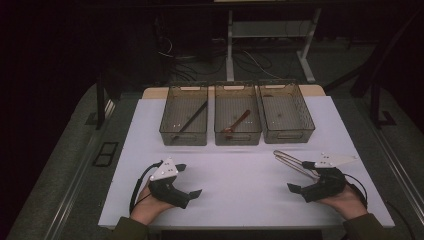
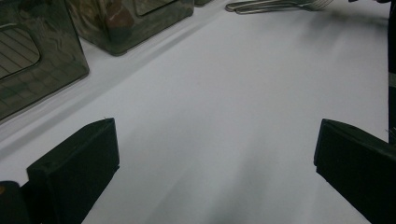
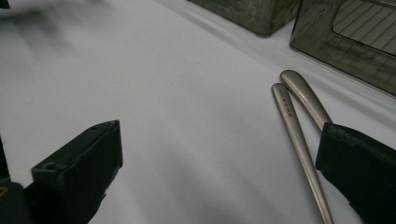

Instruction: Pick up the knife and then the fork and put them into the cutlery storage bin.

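Nearest us, low in the right gripper view, the black jaws of our right gripper (image 3: 219,172) stand released, gripping nothing. The two slim brushed-metal utensil handles (image 3: 299,135) lie on the white table cover (image 3: 187,93) just inside the right-hand jaw, running up toward the upper right of the frame. In the high view they sit at centre right, partly under the right gripper (image 1: 306,179), in front of the right-most of three smoked translucent plastic bins (image 1: 286,111).

Our left gripper (image 2: 215,154) is likewise spread wide over bare cover at lower left of the high view, apart from the work.

We judge the step to be picking up one handle. To do it well, we should shift sideways until a single handle lies centred between the pads, lower until they bracket it, and close squarely so the second handle is not dragged along.
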{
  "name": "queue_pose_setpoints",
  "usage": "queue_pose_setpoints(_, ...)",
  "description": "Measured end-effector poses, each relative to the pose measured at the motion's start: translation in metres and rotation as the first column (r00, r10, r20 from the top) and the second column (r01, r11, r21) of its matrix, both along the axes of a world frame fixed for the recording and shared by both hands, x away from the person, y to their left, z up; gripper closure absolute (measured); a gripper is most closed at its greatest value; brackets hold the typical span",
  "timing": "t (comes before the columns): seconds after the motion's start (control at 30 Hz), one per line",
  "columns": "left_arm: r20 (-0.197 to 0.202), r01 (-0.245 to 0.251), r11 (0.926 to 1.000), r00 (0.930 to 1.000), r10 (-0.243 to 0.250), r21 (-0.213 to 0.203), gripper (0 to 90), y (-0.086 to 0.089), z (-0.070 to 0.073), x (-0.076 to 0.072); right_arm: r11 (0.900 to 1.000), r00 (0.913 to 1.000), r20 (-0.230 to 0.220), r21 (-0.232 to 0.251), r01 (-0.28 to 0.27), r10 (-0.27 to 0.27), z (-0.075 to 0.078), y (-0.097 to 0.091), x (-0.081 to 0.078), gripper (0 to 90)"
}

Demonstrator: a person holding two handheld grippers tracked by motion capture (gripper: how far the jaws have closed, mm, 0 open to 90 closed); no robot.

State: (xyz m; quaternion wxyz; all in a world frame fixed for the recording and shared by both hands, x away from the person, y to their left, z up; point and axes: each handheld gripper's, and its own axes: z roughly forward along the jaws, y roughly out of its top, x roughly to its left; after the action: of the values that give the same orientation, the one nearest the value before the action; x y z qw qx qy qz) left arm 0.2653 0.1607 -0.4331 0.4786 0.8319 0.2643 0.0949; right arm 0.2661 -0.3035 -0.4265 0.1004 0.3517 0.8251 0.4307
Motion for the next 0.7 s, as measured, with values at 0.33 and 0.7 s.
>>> queue_pose_setpoints(0.33, 0.003, 0.002, 1.0000, 1.0000, -0.002, -0.010, 0.0, 0.000, -0.001, 0.000, 0.9999, 0.9996, -0.026, -0.015, -0.007, 0.007, 0.005, -0.005, 0.013, 0.0)
queue_pose_setpoints(0.7, -0.009, -0.011, 0.9998, 0.9999, 0.011, -0.017, 0.0, 0.001, -0.001, 0.002, 0.9946, 0.9978, -0.056, -0.095, -0.041, 0.035, 0.013, -0.009, 0.030, 0.0)
